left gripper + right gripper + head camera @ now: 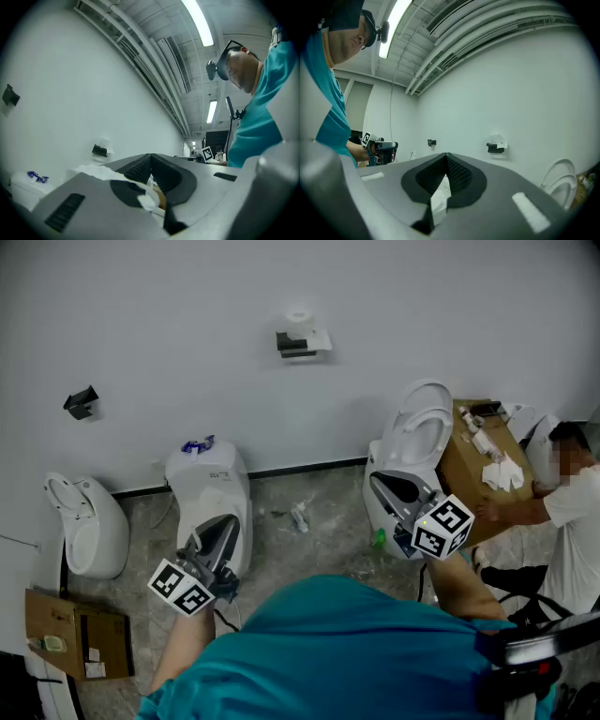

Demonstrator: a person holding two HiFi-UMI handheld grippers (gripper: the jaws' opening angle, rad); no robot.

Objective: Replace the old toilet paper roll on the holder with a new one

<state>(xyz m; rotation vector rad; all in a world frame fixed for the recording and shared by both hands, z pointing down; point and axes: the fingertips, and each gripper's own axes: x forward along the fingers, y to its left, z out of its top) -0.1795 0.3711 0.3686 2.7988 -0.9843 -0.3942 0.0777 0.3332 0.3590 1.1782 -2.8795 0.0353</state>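
Head view: a person in a teal top point(356, 643) holds two grippers out toward a white wall point(187, 306), above a grey floor point(323, 526).
Holder point(296, 345): black, fixed to the wall, higher in the frame than both grippers and well apart from them.
Toilet paper roll point(299, 319): white, sitting on top of the holder.
Left gripper point(150, 157): jaws pressed together at the tips. A tissue shred point(96, 171) lies over one jaw and hangs into the gap behind the tips; whether it is pinched cannot be told.
Right gripper point(446, 157): jaws pressed together, with a white slip point(439, 199) in the gap behind the tips.
Closed toilet point(208, 486): just beyond the left gripper.
Open-lid toilet point(422, 427): just beyond the right gripper.
Second person point(574, 521): at the right edge, beside a cardboard box point(461, 474).
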